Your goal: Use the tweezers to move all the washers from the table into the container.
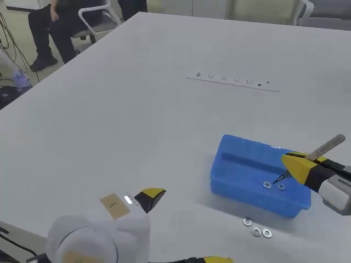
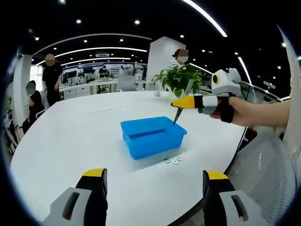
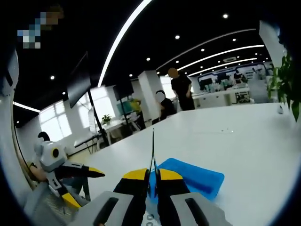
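- Two washers (image 1: 267, 185) inside blue container (image 1: 236, 159); three more washers (image 1: 256, 232) lie on table (image 1: 137, 109), container's 6 o'clock.
- State: right claw (image 1: 293, 163) pinches tweezers (image 1: 328, 146); left claw (image 2: 153, 175) spread.

tabletop (image 1: 137, 109): smooth, matt, pale grey-white
container (image 1: 241, 161): blue plastic, smooth, with a slight sheen along the rim
washers (image 1: 256, 232): bare bright metal, shiny, both those on the tabletop and those inside the container
tweezers (image 1: 281, 178): thin dark metal, dull
right claw (image 1: 290, 160): matt yellow and black plastic tips, smooth grey plastic body behind
left claw (image 2: 155, 173): the same yellow-tipped black plastic, pale grey satin shell
label (image 1: 112, 204): tan, paper-like, matt, stuck on the left claw's shell
chair (image 2: 265, 174): grey open mesh, far right
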{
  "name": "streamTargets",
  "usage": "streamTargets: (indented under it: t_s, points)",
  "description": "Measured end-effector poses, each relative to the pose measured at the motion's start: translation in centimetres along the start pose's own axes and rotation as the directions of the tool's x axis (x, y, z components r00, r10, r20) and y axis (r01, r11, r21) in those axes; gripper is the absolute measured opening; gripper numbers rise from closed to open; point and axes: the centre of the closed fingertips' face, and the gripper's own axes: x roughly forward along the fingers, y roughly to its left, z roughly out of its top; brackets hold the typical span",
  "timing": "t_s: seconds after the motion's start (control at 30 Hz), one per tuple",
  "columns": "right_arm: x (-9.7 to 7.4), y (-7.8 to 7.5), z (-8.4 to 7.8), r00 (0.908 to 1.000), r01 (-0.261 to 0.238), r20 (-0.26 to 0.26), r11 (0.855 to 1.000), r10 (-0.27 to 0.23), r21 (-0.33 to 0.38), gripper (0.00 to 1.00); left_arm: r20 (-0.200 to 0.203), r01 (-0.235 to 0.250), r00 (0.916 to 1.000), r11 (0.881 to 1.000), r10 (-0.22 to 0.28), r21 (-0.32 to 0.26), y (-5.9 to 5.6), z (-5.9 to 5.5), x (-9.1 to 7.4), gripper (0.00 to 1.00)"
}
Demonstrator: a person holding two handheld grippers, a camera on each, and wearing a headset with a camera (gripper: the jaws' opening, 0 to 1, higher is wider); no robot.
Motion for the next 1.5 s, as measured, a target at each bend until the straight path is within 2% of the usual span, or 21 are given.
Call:
streamTargets:
  t_s: [0.1, 0.2, 0.27, 0.47, 0.53, 0.6, 0.67, 0.8, 0.97, 1.17, 1.2, 1.37, 1.5]
  points:
    - [-0.2, 0.3, -2.2, 0.9992, 0.003, -0.039, 0.999, -0.002, 0.038, 0.04, -0.002, 0.001, 1.0000, 1.000, -0.001, 0.000, -0.1, 0.0, 0.0, 0.85]
    - [-0.2, 0.6, -3.9, 0.9970, 0.016, -0.076, 0.999, -0.013, 0.037, 0.04, -0.006, 0.002, 1.0000, 1.000, -0.002, 0.001, -0.1, -0.1, 0.1, 0.85]
    - [-0.2, 0.7, -5.4, 0.9928, 0.020, -0.118, 0.999, -0.016, 0.037, 0.04, -0.009, 0.003, 1.0000, 1.000, -0.003, -0.001, -0.1, -0.2, 0.1, 0.85]
    - [0.0, -0.1, -7.9, 0.9812, 0.054, -0.187, 0.998, -0.047, 0.034, 0.04, -0.017, 0.010, 0.9998, 1.000, -0.010, -0.002, -0.2, -0.4, 0.1, 0.85]
    - [0.1, -0.4, -8.3, 0.9783, 0.063, -0.199, 0.998, -0.057, 0.025, 0.04, -0.017, 0.012, 0.9998, 1.000, -0.012, 0.000, -0.2, -0.4, 0.1, 0.85]
    - [0.3, -0.5, -8.5, 0.9778, 0.052, -0.205, 0.998, -0.045, 0.031, 0.04, -0.021, 0.011, 0.9997, 1.000, -0.011, -0.001, -0.2, -0.5, 0.1, 0.85]
    - [0.3, -0.9, -8.5, 0.9754, 0.071, -0.208, 0.997, -0.074, -0.022, 0.04, -0.026, -0.001, 0.9997, 1.000, 0.000, -0.010, 0.0, -0.7, 0.0, 0.85]
    - [0.5, -0.6, -9.3, 0.9710, 0.049, -0.234, 0.999, -0.051, -0.015, 0.04, -0.014, -0.014, 0.9998, 0.999, 0.013, -0.037, 0.3, -0.6, -0.2, 0.84]
    - [0.2, -0.2, -9.3, 0.9714, 0.033, -0.235, 0.999, -0.037, -0.020, 0.04, -0.024, 0.006, 0.9997, 1.000, -0.006, -0.011, -0.1, -0.6, -0.1, 0.84]
    - [0.2, 0.0, -9.3, 0.9691, 0.020, -0.245, 0.999, -0.029, -0.040, 0.04, -0.013, -0.001, 0.9999, 1.000, 0.001, -0.021, 0.1, -0.4, -0.1, 0.84]
    - [0.1, 0.1, -9.4, 0.9669, 0.012, -0.254, 0.998, -0.029, -0.068, 0.04, -0.015, -0.004, 0.9999, 1.000, 0.004, -0.015, 0.2, -0.4, -0.1, 0.84]
    - [0.5, 0.5, -9.5, 0.9650, -0.004, -0.261, 0.993, -0.027, -0.116, 0.04, -0.008, -0.009, 0.9999, 1.000, 0.009, -0.028, 0.4, -0.2, -0.1, 0.84]
    - [0.5, 0.7, -9.6, 0.9628, -0.030, -0.270, 0.987, -0.014, -0.157, 0.04, -0.032, -0.002, 0.9995, 1.000, 0.002, -0.016, 0.3, -0.7, 0.1, 0.83]
